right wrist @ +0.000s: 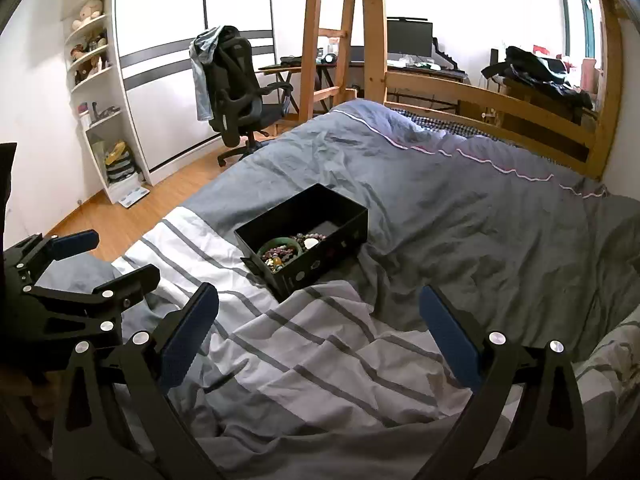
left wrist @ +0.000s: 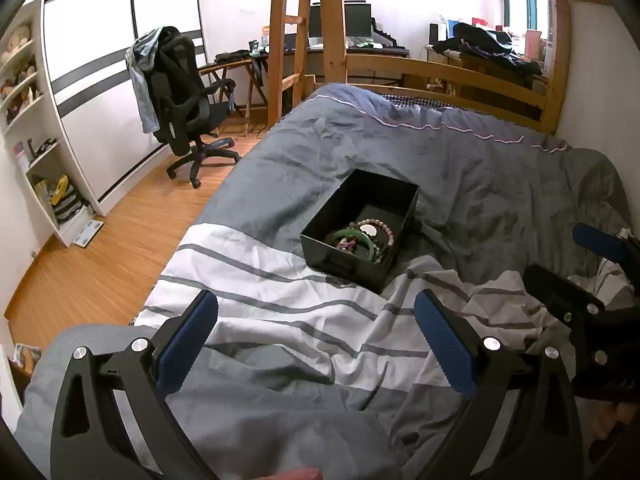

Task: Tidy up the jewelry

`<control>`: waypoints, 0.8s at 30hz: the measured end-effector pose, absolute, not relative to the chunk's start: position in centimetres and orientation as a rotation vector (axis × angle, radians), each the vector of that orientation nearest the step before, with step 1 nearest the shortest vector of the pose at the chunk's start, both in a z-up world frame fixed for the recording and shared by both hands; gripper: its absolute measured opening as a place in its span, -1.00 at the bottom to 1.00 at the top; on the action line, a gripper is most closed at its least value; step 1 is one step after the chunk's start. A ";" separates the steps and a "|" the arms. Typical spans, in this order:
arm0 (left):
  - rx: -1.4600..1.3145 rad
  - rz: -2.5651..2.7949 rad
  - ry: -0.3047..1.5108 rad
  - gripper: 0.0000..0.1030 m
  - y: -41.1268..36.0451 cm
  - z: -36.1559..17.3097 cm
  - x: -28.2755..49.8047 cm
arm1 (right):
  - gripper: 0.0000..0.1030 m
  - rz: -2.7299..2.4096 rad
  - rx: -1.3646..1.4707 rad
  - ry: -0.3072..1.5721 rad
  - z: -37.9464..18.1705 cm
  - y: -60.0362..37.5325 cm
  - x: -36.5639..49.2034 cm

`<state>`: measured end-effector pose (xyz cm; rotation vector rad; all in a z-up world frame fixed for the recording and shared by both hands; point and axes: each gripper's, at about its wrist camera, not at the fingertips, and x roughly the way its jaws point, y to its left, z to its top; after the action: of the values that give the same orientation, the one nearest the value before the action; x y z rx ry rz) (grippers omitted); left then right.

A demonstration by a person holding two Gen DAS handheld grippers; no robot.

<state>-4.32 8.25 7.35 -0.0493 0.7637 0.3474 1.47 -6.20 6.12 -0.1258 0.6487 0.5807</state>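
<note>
An open black box point(left wrist: 352, 268) sits on the bed, also seen in the right wrist view point(right wrist: 320, 268). Inside it lie a green bangle point(left wrist: 354, 236), a pink bead bracelet point(left wrist: 386, 228) and other beaded jewelry point(right wrist: 280, 258). My left gripper point(left wrist: 316, 316) is open and empty, held above the striped bedding short of the box. My right gripper point(right wrist: 318, 308) is open and empty, also short of the box. The right gripper shows at the right edge of the left wrist view point(left wrist: 576, 264), and the left gripper shows at the left of the right wrist view point(right wrist: 116, 256).
The bed has a rumpled grey duvet point(left wrist: 460, 160) and a white striped sheet point(left wrist: 272, 300). A wooden bed frame point(left wrist: 460, 76) and ladder stand at the far end. An office chair point(left wrist: 184, 92), shelves point(left wrist: 36, 128) and a desk with monitors point(left wrist: 352, 36) are across the wooden floor.
</note>
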 end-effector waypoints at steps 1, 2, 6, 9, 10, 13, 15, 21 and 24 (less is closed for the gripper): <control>-0.049 0.347 0.763 0.88 8.3 7.4 -4.4 | 0.92 0.583 -0.124 0.650 6.1 -6.2 1.5; -0.047 0.350 0.763 0.88 8.3 7.4 -4.3 | 0.92 0.582 -0.124 0.651 6.1 -6.1 1.5; -0.039 0.355 0.756 0.88 8.3 7.5 -4.4 | 0.92 0.578 -0.122 0.646 6.1 -6.2 1.5; -0.041 0.350 0.758 0.88 8.3 7.5 -4.4 | 0.92 0.572 -0.113 0.645 6.2 -6.2 1.5; -0.041 0.350 0.760 0.88 8.3 7.4 -4.4 | 0.92 0.575 -0.111 0.646 6.2 -6.2 1.5; -0.045 0.345 0.763 0.88 8.3 7.4 -4.4 | 0.92 0.578 -0.111 0.647 6.2 -6.1 1.5; -0.041 0.347 0.764 0.88 8.3 7.4 -4.4 | 0.92 0.578 -0.115 0.646 6.2 -6.0 1.5; -0.039 0.348 0.763 0.88 8.3 7.4 -4.4 | 0.92 0.577 -0.113 0.645 6.2 -6.0 1.4; -0.030 0.354 0.760 0.88 8.3 7.4 -4.4 | 0.92 0.579 -0.112 0.647 6.2 -6.0 1.4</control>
<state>-4.42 8.26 7.37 -0.0298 0.7601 0.3540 1.38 -6.01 6.17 -0.1121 0.6466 0.5788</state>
